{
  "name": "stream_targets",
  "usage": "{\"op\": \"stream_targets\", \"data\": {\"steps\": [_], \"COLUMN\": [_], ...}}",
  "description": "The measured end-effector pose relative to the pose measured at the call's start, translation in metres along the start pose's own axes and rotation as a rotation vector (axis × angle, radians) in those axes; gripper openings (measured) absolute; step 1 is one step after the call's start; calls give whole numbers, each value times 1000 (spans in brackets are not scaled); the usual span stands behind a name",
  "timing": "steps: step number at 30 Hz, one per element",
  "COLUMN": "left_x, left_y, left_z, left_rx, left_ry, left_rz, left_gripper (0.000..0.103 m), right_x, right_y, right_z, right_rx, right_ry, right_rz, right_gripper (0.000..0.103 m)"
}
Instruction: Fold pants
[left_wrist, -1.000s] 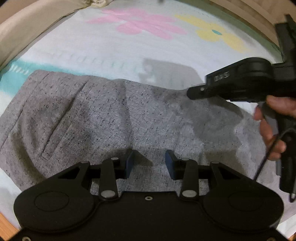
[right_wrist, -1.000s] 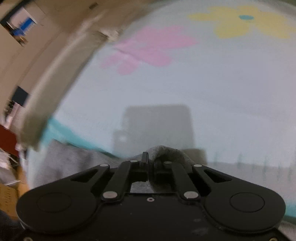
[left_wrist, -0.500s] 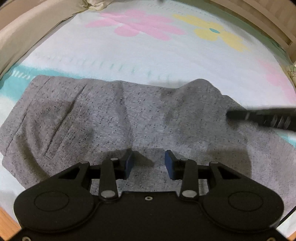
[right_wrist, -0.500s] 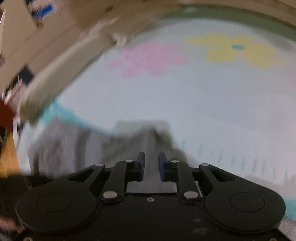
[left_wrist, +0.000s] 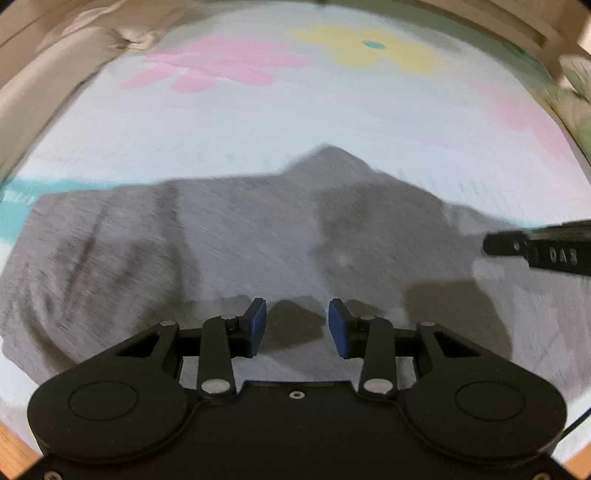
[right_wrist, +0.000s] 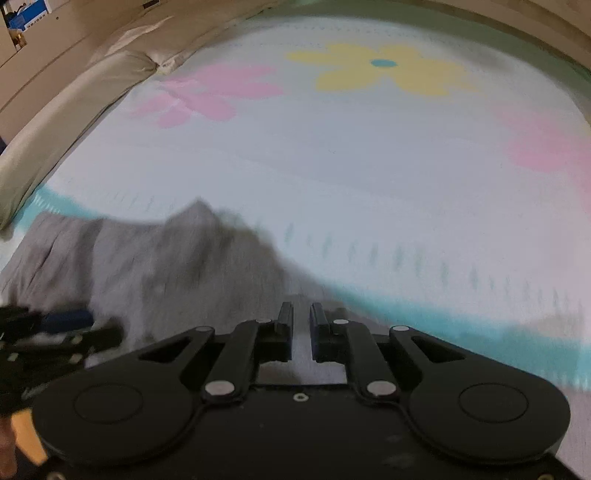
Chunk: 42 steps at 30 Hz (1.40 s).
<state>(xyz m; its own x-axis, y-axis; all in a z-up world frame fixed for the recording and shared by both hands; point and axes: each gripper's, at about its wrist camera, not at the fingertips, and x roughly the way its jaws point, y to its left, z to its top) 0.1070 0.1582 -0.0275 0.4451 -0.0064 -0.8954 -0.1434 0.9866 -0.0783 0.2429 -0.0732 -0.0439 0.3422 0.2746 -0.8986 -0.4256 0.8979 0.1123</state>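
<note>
We think we are in a bedroom at home, though our view is blurry. We see a bed with a soft cover printed with a yellow flower and a pink flower. A beige pillow lies along its edge.

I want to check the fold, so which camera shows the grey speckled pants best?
The left wrist view: the grey speckled pants spread across nearly its whole width, peak and both sides visible, though blurred. The right wrist view shows only their left part, more blurred and partly behind the right gripper.
</note>
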Motion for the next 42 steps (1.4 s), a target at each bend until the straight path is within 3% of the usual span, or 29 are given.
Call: {"op": "stream_targets", "data": {"steps": [4, 6, 7, 15, 21, 23, 26, 31, 36, 42], "left_x": [8, 2, 1, -4, -10, -14, -13, -4, 7, 16], "left_y": [-17, -27, -34, -68, -96, -109, -131, -158, -174, -178], "left_z": [-19, -29, -33, -43, -33, -30, -24, -19, -26, -31], "left_rx": [10, 52, 76, 154, 178, 228, 287, 305, 318, 322], "left_ry": [98, 61, 71, 64, 54, 22, -23, 21, 61, 59], "left_rz": [-22, 11, 21, 78, -38, -49, -62, -95, -104, -92], "left_gripper": [49, 50, 52, 54, 54, 54, 54, 54, 54, 54], "right_x": [-1, -6, -14, -47, -66, -78, -106, -152, -185, -200], "right_y": [-18, -29, -33, -49, -72, -80, -114, -201, -282, -327], "right_z": [-45, -72, -85, -126, -138, -137, -130, -143, -186, -235], "right_rx": [22, 20, 9, -16, 58, 73, 162, 418, 665, 862], "right_ry": [95, 135, 107, 181, 274, 242, 117, -53, -80, -72], "right_rz": [-47, -64, -54, -70, -30, -56, -116, -303, -456, -462], "right_gripper": [11, 11, 11, 13, 11, 12, 15, 27, 30, 31]}}
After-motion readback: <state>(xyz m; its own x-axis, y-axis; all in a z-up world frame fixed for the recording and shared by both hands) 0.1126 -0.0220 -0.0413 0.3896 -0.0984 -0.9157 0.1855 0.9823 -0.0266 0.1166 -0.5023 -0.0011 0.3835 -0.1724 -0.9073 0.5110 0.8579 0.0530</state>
